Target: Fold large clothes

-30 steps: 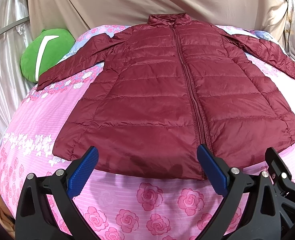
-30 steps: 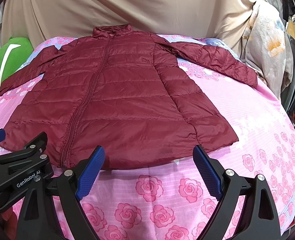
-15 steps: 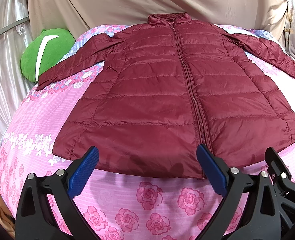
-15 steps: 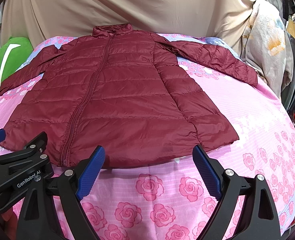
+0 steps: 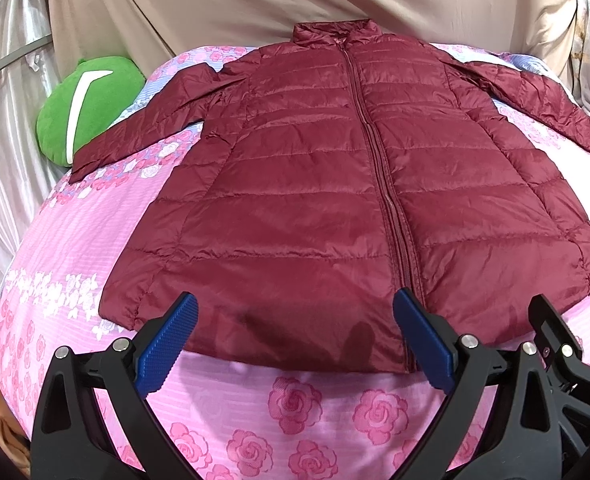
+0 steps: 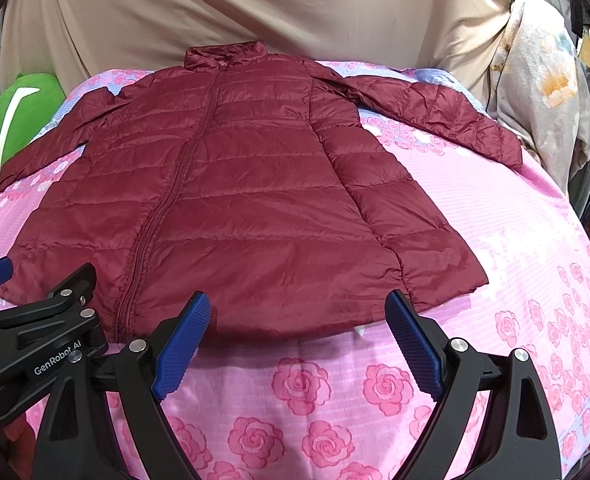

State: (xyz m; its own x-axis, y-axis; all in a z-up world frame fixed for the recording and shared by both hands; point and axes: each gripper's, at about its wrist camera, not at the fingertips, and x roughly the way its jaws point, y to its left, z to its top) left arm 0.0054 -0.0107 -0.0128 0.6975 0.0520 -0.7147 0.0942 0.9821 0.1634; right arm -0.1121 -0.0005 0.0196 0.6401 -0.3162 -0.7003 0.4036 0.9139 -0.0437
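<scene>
A dark red quilted jacket [image 5: 335, 200] lies flat and zipped on the pink rose-print bed cover [image 5: 295, 408], collar at the far end, both sleeves spread out to the sides. It also shows in the right wrist view [image 6: 231, 208]. My left gripper [image 5: 295, 340] is open and empty, hovering just short of the hem near the zipper's bottom end. My right gripper [image 6: 299, 340] is open and empty, just short of the hem's right half. The left gripper's body [image 6: 35, 344] shows at the lower left of the right wrist view.
A green plush cushion [image 5: 83, 108] lies at the far left beside the left sleeve's cuff. A beige sheet [image 5: 255, 4] hangs behind the bed. Hanging clothes [image 6: 543, 92] stand at the right edge of the bed.
Both grippers have crept slightly forward toward the hem. The jacket has not moved.
</scene>
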